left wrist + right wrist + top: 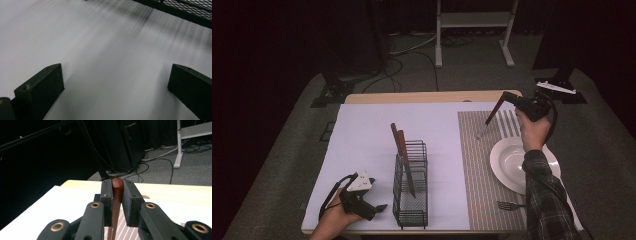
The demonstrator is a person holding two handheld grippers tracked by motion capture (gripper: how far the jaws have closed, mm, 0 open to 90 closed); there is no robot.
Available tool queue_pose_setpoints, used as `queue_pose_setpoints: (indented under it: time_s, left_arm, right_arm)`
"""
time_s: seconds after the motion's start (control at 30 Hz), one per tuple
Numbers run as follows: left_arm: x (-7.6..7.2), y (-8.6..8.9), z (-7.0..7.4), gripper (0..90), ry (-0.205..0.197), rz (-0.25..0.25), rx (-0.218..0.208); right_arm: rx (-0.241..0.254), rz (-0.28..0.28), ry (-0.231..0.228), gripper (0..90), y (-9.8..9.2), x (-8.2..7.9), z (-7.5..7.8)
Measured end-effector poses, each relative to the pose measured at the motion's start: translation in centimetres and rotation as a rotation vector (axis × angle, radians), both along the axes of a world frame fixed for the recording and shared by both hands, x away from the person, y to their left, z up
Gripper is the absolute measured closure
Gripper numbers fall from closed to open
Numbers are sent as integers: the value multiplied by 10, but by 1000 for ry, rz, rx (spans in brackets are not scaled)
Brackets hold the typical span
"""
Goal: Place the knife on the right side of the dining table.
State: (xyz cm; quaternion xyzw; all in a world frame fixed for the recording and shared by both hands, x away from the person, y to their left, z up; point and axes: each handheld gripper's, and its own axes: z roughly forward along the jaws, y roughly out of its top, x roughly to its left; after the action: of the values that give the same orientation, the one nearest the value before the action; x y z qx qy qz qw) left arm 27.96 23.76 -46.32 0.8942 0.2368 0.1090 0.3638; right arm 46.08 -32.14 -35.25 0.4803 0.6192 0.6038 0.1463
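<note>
The table (362, 130) is carrying a striped mat (482, 170), a white plate (507, 160) and a wire rack (411, 190) holding two knives (402, 150). The right gripper (117, 202) is clamping a brown-handled knife (492, 116) above the mat's far end, blade slanting down. The left gripper (115, 85) is lying wide open on the white sheet beside the rack, gripping nothing

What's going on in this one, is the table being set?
It looks that way. A person's right gripper is shut on the wooden handle of a knife, held tilted over the striped placemat beside the white plate. A fork already lies on the mat. Two more wooden-handled utensils stand in the wire caddy. The left gripper rests open near the caddy, holding nothing.
</note>
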Motion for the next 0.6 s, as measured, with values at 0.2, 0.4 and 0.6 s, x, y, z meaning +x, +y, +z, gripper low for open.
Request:
queue_pose_setpoints:
  time_s: [0.2, 0.4, 0.6]
  left_arm:
    - [0, 0, 0, 0, 0, 0, -1]
    - [0, 0, 0, 0, 0, -1, 0]
    - [0, 0, 0, 0, 0, 0, -1]
  right_arm:
    - [-9, -1, -7, 783, -6, -5, -2]
    - [-16, -7, -12, 768, -13, -10, -4]
    - [-19, -10, -15, 715, -21, -15, -4]
